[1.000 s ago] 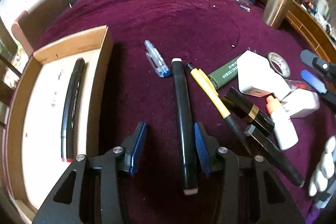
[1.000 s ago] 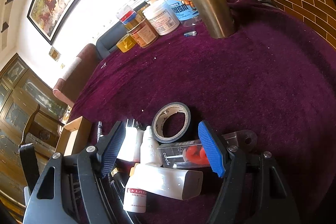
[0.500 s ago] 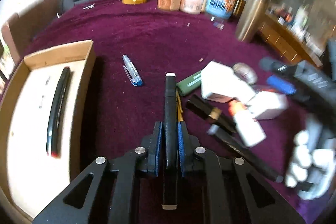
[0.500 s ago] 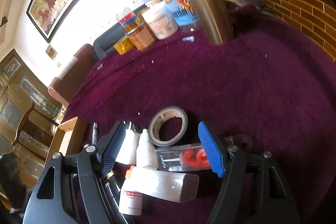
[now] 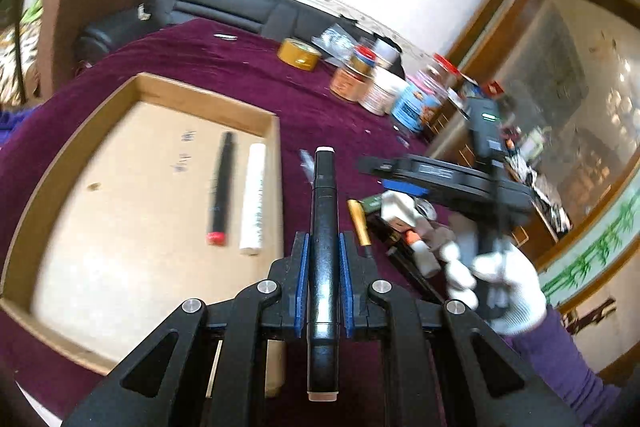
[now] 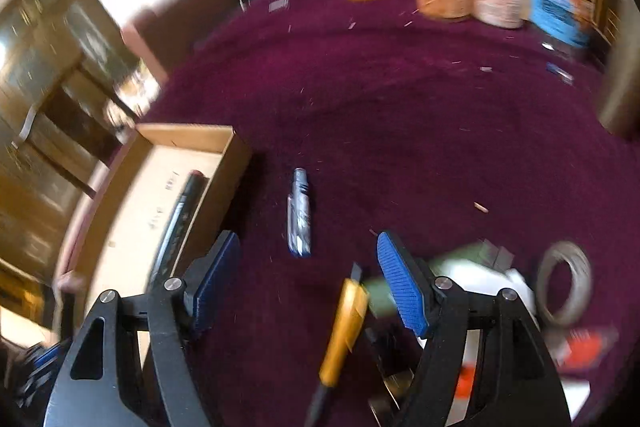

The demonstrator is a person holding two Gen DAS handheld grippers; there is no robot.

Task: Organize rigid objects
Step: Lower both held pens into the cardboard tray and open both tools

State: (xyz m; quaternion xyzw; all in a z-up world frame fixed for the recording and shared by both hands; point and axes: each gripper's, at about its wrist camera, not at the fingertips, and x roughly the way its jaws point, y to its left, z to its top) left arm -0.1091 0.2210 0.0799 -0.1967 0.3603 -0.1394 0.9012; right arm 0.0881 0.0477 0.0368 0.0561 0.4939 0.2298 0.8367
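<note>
- The left gripper (image 5: 323, 259) is clamped on a long black marker (image 5: 322, 227), pinching it between the blue pads roughly mid-length, with one pale end cap pointing far and the other sticking out near the camera.
- The marker hangs above the purple tablecloth (image 6: 400, 115), just right of the cardboard tray (image 5: 272, 155), not yet over it.
- Judging by its look, the marker is light, stiff and smooth-sided; a middle grip keeps it balanced, though a round barrel could roll or slip if the hold slackens.
- Inside the tray lie a black pen with a red end (image 5: 221, 187) and a white stick (image 5: 254, 199), side by side near the right wall; space to their left looks free for laying the marker parallel.
- The right gripper (image 6: 308, 267) is spread wide and holds nothing, hovering over the cloth near a yellow pen (image 6: 344, 331) and a clear blue pen (image 6: 300, 215).
- Both pens seem light and rigid; each would best be taken across the barrel near its middle.
- Further clutter right of them is too blurred to name surely.
</note>
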